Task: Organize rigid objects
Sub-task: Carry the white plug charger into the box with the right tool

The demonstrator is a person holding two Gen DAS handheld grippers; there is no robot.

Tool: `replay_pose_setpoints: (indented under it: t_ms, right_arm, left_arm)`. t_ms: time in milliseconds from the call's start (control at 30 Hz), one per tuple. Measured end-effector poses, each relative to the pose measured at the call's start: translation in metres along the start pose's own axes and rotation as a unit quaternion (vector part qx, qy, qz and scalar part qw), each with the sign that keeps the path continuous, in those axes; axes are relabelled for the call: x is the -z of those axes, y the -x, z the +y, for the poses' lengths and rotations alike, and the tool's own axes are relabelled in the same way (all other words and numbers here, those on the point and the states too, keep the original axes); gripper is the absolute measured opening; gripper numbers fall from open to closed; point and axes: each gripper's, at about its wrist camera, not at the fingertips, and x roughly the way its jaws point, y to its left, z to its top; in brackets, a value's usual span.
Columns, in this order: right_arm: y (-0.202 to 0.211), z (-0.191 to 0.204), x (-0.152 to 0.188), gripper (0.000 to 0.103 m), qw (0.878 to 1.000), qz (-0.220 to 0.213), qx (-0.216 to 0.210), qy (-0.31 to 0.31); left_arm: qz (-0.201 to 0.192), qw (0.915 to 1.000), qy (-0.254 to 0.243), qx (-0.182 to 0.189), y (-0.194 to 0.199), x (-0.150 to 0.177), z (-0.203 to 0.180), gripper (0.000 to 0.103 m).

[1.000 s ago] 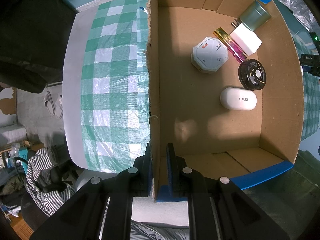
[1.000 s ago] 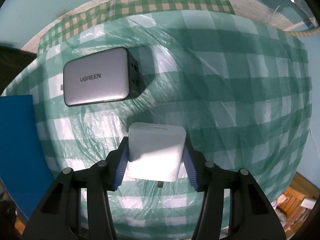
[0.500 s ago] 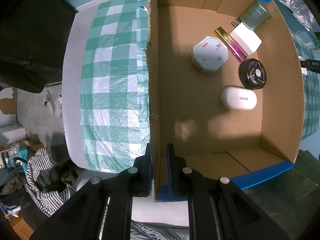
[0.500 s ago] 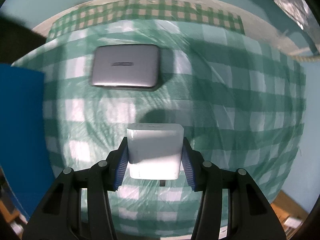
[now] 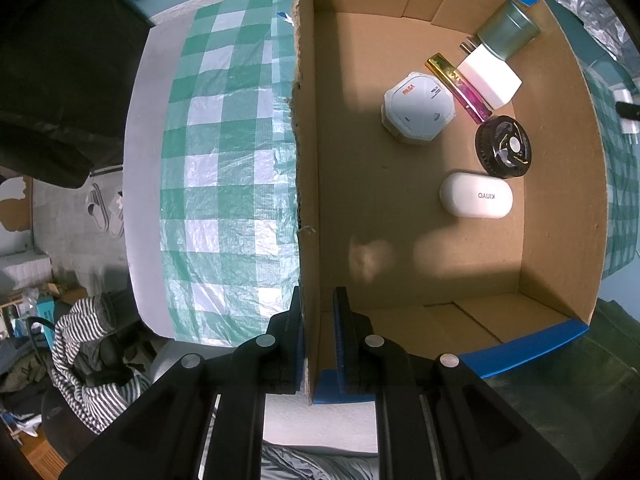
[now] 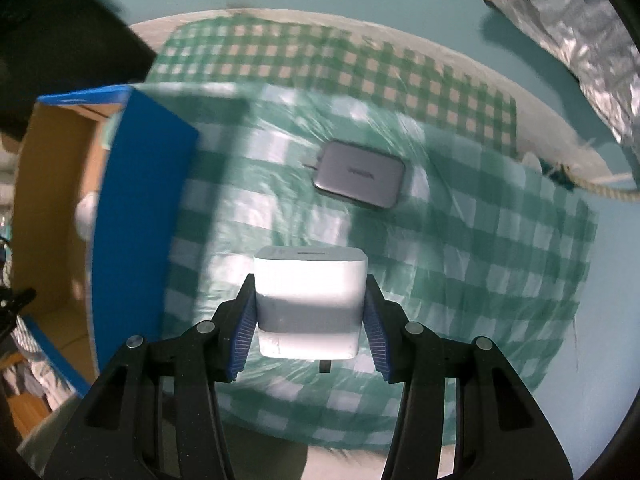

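Right claw point(image 6: 306, 320), clamped on white charger point(image 6: 310, 300), has lifted it off the checked desk point(image 6: 500, 280), leaving grey charger point(image 6: 360, 174) behind near the far edge; left claw point(image 5: 318, 344) stays pinched on cardboard box point(image 5: 306, 160) wall, so boxing looks next.

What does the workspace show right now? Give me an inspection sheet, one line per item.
Surface: green checked cloth over the table.
Job's things: cardboard box holding a white hexagonal device, KINYO case, black round fan, pink-gold bar, white block and tin; grey charger lies on the cloth.
Clutter: striped fabric beside the table.
Grippers: left gripper shut on the box wall; right gripper shut on a white adapter.
Cables: rope at the table's edge.
Surroundings: teal floor, foil sheet.
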Motion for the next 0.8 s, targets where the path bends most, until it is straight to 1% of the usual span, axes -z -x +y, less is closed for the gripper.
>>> replay_pose_setpoints:
  t_ms: [267,467,800]
  right_arm:
    - [0.037,0.034,-0.006,0.049,0.998,-0.026,-0.004,0.052]
    - [0.057,0.06,-0.01,0.049,0.995,-0.039,-0.006,0.093]
    - [0.064,0.103,-0.012,0.049,0.987,-0.043,-0.011,0.155]
  left_arm:
    - [-0.002,1.0,0.002,0.0,0.0,0.0,0.0,0.011]
    - [-0.004,1.0,0.004,0.001,0.001,0.0,-0.001,0.011]
    - [-0.007,0.9999,0.01,0.003,0.002,0.002,0.001,0.011]
